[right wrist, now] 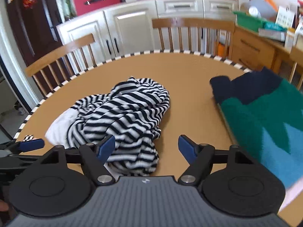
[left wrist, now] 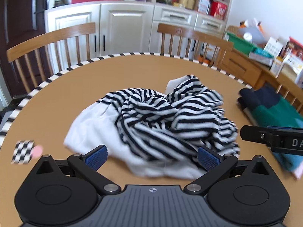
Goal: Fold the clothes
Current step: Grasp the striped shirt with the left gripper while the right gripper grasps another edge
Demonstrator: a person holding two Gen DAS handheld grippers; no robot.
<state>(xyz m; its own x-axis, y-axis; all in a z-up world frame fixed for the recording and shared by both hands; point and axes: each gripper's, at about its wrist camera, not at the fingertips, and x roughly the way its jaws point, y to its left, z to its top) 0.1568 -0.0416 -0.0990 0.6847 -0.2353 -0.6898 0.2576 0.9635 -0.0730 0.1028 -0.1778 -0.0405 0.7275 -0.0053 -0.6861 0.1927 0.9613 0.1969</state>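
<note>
Left wrist view shows the left hand-held gripper [left wrist: 152, 158] with its blue pads spread and nothing pinched, the near white hem of the crumpled striped shirt [left wrist: 170, 117] lying on the counter [left wrist: 56, 94] just ahead, between and under the pads. Its heap runs long from near-left toward far-right. In the right wrist view the right hand-held gripper [right wrist: 146, 149] is also spread and empty, with the shirt ahead and left, its near edge under the left pad, and the folded green-and-blue sweater [right wrist: 265, 117] apart on the right; I judge the left hand nearer.
</note>
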